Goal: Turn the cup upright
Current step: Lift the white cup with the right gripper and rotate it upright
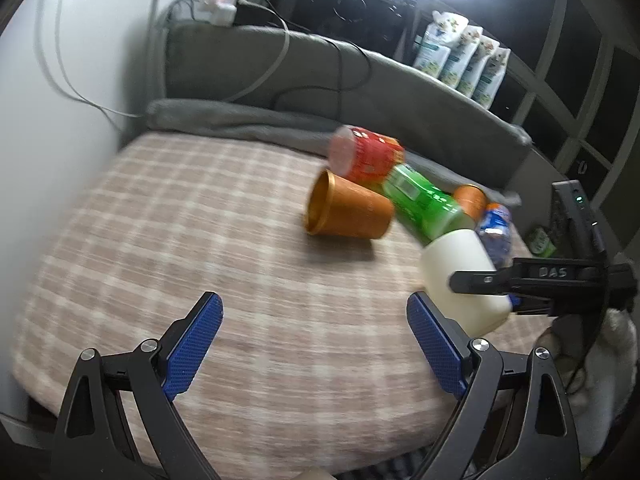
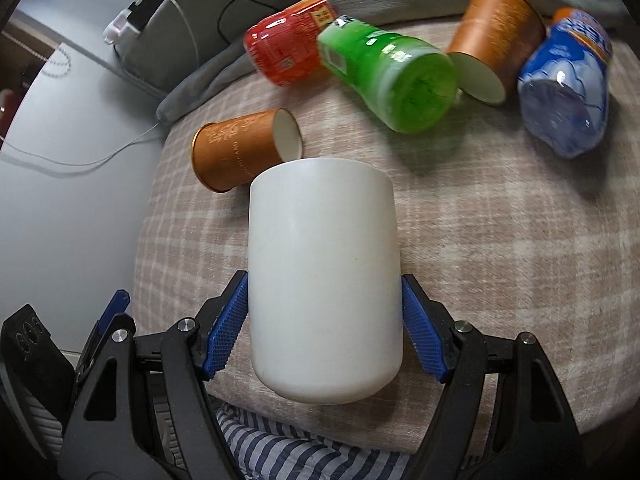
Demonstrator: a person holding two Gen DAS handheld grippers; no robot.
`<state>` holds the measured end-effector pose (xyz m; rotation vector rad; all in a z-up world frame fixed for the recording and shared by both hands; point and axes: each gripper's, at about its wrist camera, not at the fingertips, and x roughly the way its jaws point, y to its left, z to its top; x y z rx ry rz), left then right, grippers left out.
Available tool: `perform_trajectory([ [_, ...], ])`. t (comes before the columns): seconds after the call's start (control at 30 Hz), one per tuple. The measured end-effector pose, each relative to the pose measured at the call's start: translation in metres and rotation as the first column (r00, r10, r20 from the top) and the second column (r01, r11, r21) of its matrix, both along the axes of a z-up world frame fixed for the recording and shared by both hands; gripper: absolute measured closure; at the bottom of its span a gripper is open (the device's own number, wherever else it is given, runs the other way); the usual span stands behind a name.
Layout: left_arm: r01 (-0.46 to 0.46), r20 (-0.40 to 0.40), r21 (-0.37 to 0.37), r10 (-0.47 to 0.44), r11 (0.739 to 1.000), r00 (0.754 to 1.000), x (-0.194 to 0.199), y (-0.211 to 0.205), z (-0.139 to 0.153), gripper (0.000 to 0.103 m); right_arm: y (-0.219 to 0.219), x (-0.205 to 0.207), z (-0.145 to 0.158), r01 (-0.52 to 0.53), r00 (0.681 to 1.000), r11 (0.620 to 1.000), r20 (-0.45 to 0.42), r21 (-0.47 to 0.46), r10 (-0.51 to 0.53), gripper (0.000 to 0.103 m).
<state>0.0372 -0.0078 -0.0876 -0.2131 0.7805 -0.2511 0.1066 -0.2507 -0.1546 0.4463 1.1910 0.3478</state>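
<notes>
A plain white cup fills the middle of the right wrist view, held between my right gripper's blue pads. It lies along the fingers, one end towards the camera; its mouth is hidden. In the left wrist view the same white cup hangs at the right, tilted above the checked bed cover, with the right gripper clamped on it. My left gripper is open and empty, low over the cover, left of the cup.
An orange paper cup lies on its side mid-bed; it also shows in the right wrist view. A red can, green bottle, second orange cup and blue bottle lie beyond. Grey headboard behind.
</notes>
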Motion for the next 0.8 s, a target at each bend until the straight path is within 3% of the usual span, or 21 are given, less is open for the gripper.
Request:
perform_trajectory([
  [0.23,0.067,-0.063,-0.051,-0.071,0.996,0.996,0.009,-0.020,-0.003,0.010,-0.003,0.000,-0.004,0.003,1.000,1.000,0.005,-0.004,-0.003,0.026],
  [0.43,0.106,-0.130,-0.107,-0.120,0.989,0.984,0.022,-0.032,-0.006,0.010,-0.020,-0.012,0.018,0.008,0.996,1.000,0.091,0.002,-0.008,0.018],
  [0.63,0.150,-0.246,-0.224,-0.205,0.963,0.947,0.046,-0.058,-0.009,0.010,-0.045,-0.048,0.035,0.020,0.983,0.998,0.185,-0.067,-0.007,0.018],
  [0.8,0.140,-0.330,-0.272,-0.229,0.952,0.916,0.068,-0.080,-0.014,0.010,-0.072,-0.074,0.035,0.086,0.973,0.991,0.223,-0.103,-0.061,0.018],
])
